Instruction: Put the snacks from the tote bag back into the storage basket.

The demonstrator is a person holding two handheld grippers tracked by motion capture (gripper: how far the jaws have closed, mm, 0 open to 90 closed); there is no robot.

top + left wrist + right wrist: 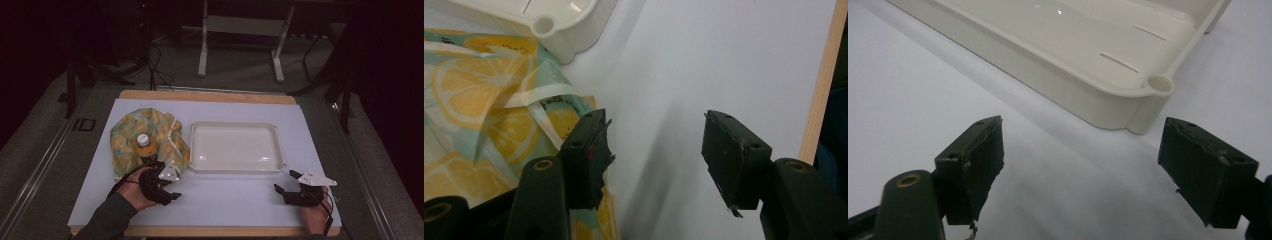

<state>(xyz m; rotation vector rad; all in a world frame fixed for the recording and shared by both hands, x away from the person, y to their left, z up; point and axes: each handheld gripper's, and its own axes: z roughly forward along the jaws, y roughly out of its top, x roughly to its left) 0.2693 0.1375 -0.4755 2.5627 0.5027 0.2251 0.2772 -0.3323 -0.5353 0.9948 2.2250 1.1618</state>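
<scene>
Bag (pixel 150 142) with lemon print on white mat (pixel 225 200), left of cream tray (pixel 235 147); bottle (pixel 145 145) upright inside, cap showing through the opening. Left gripper (pixel 167 192) just beside bag's near edge, jaws wide, holding nothing; one jaw over the cloth in left gripper view, contact not resolvable. Right gripper (pixel 285 187) near tray's front right corner (pixel 1153 95), jaws wide, empty, resting low over the mat. Tray empty. Step in hand, probably: unpack bottle into tray. Advice: pin bag's rim with left gripper, bring right across, grip bottle below cap, lift straight up to avoid dragging cloth along.
</scene>
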